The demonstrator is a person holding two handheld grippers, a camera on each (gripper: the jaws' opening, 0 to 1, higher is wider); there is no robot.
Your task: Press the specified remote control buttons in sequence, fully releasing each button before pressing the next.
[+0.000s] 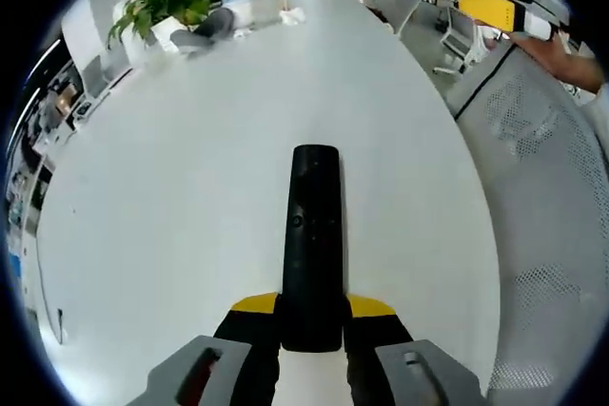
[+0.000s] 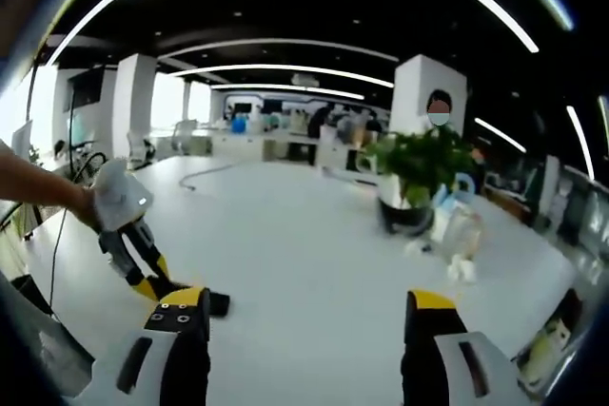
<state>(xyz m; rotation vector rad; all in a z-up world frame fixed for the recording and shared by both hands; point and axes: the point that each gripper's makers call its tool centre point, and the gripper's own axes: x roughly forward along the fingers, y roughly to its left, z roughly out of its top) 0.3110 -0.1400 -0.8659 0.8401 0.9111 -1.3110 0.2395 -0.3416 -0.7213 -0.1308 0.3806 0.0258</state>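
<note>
A long black remote control (image 1: 314, 235) lies lengthwise on the white table (image 1: 190, 187), buttons facing up. My left gripper (image 1: 314, 306) is shut on its near end, yellow-tipped jaws pressing both sides. In the right gripper view the left gripper (image 2: 150, 284) comes in from the left in a person's hand, and the remote's black end (image 2: 218, 304) pokes out of it. My right gripper (image 2: 304, 316) is held above the table with its jaws wide apart and nothing between them. It also appears as a yellow piece (image 1: 487, 9) far off at the upper right, well away from the remote.
A potted green plant (image 2: 416, 173) stands on the table with plastic bottles and white bits (image 2: 457, 235) beside it. A white mesh chair back (image 1: 552, 168) stands along the table's right edge. Desks and pillars of an office lie beyond.
</note>
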